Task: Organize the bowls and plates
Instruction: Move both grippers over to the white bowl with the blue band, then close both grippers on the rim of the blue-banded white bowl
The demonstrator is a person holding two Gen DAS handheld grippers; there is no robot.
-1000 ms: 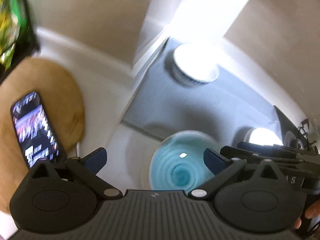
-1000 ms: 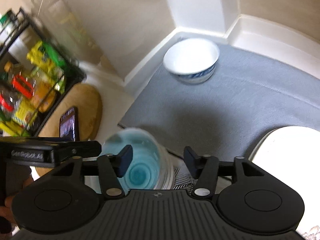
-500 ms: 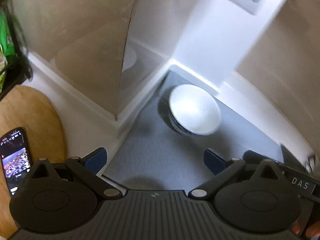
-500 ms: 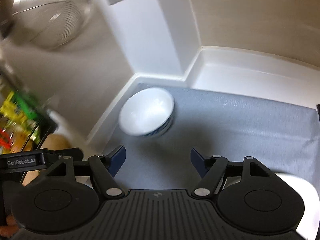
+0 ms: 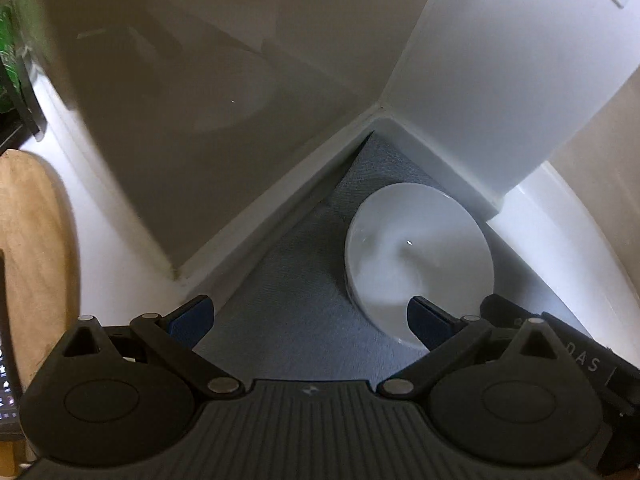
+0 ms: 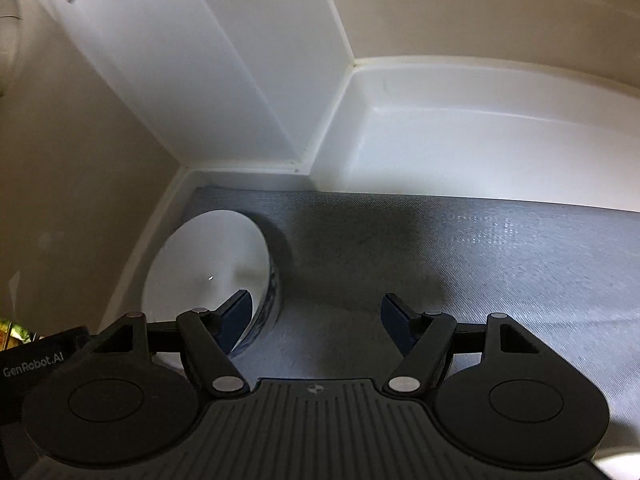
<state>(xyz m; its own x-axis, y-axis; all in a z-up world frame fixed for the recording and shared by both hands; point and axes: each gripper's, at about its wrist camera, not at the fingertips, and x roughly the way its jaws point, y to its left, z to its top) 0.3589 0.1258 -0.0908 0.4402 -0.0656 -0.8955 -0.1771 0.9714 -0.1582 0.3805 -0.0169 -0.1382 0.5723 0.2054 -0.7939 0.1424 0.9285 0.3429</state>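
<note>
- Since a second ago both views have been swung away from the blue-glazed bowl and the snack rack, and the white bowl point(image 5: 416, 264) is now seen much closer, in the corner of the grey mat point(image 5: 288, 320).
- One bowl is counted in view, one mat, one wooden board point(image 5: 32, 256) at the left edge, and two grippers.
- The white bowl is shown upright, plain and glossy inside with a small glint of light; a dark blue pattern is visible on its outer wall in the right wrist view point(image 6: 208, 268).
- The bowl is placed on the mat next to the white raised edging where the two walls meet.
- The left gripper point(image 5: 310, 318) is held spread wide with nothing between its blue pads; its right pad is seen in front of the bowl's near rim, and contact cannot be judged.
- The right gripper point(image 6: 316, 322) is likewise spread and empty, with its left pad seen against the bowl's near side.
- "GenRobot.AI" is read on the black housing point(image 6: 36, 360) at lower left in the right wrist view; "DAS" is read on the housing point(image 5: 584, 362) at lower right in the left wrist view.
</note>
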